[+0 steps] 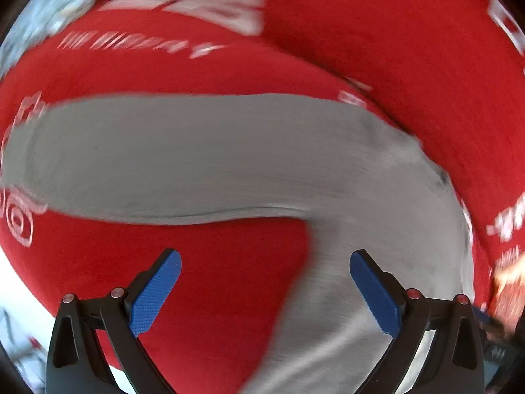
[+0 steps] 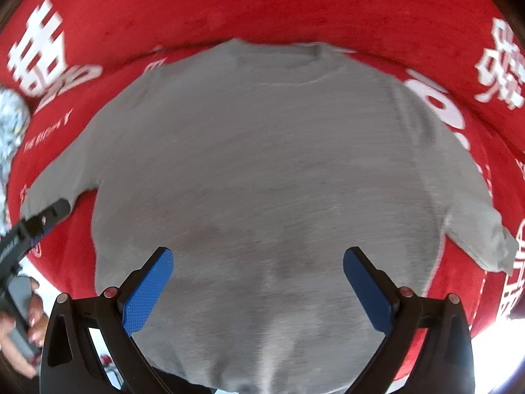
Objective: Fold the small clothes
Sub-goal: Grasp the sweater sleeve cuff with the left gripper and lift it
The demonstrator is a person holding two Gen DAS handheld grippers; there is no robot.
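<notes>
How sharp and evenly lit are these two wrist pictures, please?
Left wrist view: heavy motion blur smears the grey shirt and the red cloth lettering; the left tongs stay crisp. Right wrist view: milder blur, strong fisheye bulge, blown-out white at lower corners.

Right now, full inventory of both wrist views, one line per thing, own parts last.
grey long-sleeved top: one, grey, laid flat on the red cloth, collar away from the right camera, both sleeves spread out to the sides; one sleeve runs across the left view.
red cloth: one, red with white print, spread under the top and filling most of both views.
patterned white-grey item: one, at the left edge past the cloth; too blurred to identify.
left tongs: one, black with blue pads, open, over the cloth beside the sleeve, holding nothing.
right tongs: one, black with blue pads, open, above the lower body of the top, holding nothing.
person's hand: one, lower left of the right view, gripping the left tool's handle.
</notes>
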